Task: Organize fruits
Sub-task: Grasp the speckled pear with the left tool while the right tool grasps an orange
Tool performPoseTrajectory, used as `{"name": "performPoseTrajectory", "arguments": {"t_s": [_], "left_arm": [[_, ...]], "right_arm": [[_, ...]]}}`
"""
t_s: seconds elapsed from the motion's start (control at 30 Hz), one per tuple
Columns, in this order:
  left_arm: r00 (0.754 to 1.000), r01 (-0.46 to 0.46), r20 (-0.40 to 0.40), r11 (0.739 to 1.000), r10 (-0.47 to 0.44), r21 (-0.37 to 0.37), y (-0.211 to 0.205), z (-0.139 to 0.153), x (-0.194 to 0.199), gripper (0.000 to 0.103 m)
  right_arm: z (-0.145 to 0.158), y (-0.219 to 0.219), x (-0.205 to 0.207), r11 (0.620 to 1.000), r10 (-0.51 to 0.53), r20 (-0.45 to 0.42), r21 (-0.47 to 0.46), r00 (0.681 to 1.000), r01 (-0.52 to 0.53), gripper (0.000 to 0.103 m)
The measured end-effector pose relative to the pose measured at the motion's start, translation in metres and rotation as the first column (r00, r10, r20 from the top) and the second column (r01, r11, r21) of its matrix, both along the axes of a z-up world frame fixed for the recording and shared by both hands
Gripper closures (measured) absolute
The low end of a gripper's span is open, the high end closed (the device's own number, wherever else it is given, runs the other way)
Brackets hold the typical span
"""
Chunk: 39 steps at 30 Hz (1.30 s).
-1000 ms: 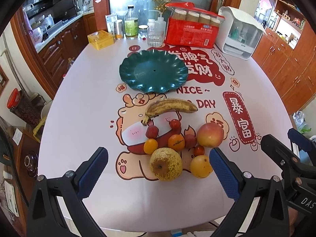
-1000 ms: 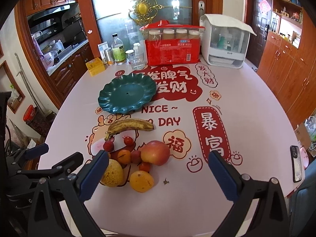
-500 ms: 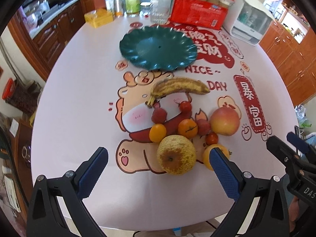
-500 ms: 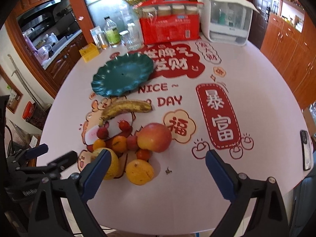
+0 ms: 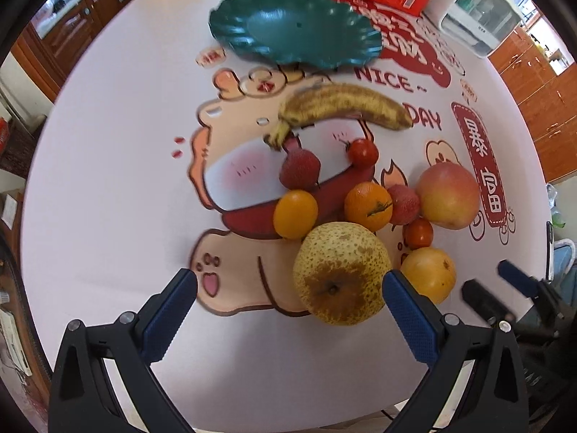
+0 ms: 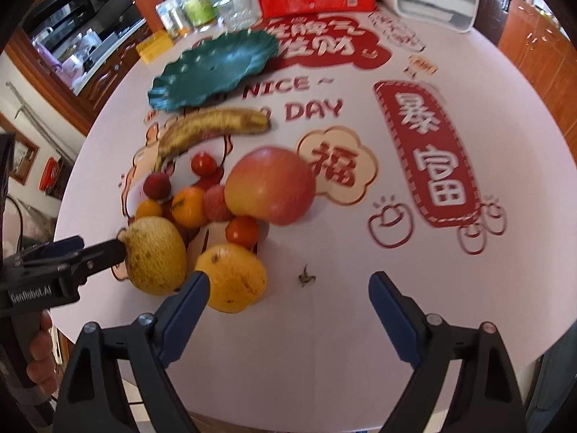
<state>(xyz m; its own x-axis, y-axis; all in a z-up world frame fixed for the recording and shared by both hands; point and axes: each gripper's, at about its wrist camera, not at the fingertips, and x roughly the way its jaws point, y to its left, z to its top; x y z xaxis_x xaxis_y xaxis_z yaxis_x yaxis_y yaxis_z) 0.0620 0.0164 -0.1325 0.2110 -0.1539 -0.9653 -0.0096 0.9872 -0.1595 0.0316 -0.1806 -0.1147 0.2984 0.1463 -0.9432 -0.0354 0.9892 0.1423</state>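
Fruit cluster, led by the speckled yellow-brown pear (image 5: 339,274), lies on the printed white tabletop (image 5: 108,144), nearer than a second ago. Your left gripper (image 5: 288,299) has jaws wide, pear between; right gripper (image 6: 288,292) jaws closing, empty. Scalloped green plate (image 5: 295,25) beyond, blurred; wooden cabinets around.

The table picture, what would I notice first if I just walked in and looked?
First, the heap of fruit close to the tools: a big speckled yellow pear, a red-and-yellow apple to its right and a spotty banana lying behind them. Past the banana sits an empty dark green wavy plate. The tablecloth is loud too, with big red cartoon signs and the words NICE DAY.
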Motion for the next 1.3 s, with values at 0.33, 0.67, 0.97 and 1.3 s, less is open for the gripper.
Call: {"name": "performPoseTrajectory", "arguments": {"t_s": [0.33, 0.67, 0.97, 1.3], "left_arm": [[0.998, 0.023, -0.055, 0.998, -0.026, -0.061, -0.019, -0.028, 0.012, 0.001], [0.995, 0.014, -0.092, 0.989, -0.028, -0.149, -0.020, -0.039, 0.016, 0.019], [0.992, 0.013, -0.118, 0.986, -0.033, -0.164, -0.024, -0.048, 0.017, 0.021], [0.994, 0.032, -0.096, 0.988, -0.047, -0.152, -0.029, -0.046, 0.015, 0.034]], "right_arm": [[-0.015, 0.023, 0.004, 0.993, 0.107, 0.022, 0.042, 0.994, -0.108, 0.021], [-0.021, 0.046, 0.006, 0.975, 0.217, 0.060, 0.037, 0.974, -0.220, 0.030], [-0.033, 0.054, 0.006, 0.969, 0.236, 0.089, 0.046, 0.968, -0.241, 0.039], [-0.041, 0.059, -0.007, 0.960, 0.279, 0.105, -0.036, 0.955, -0.276, 0.049]]}}
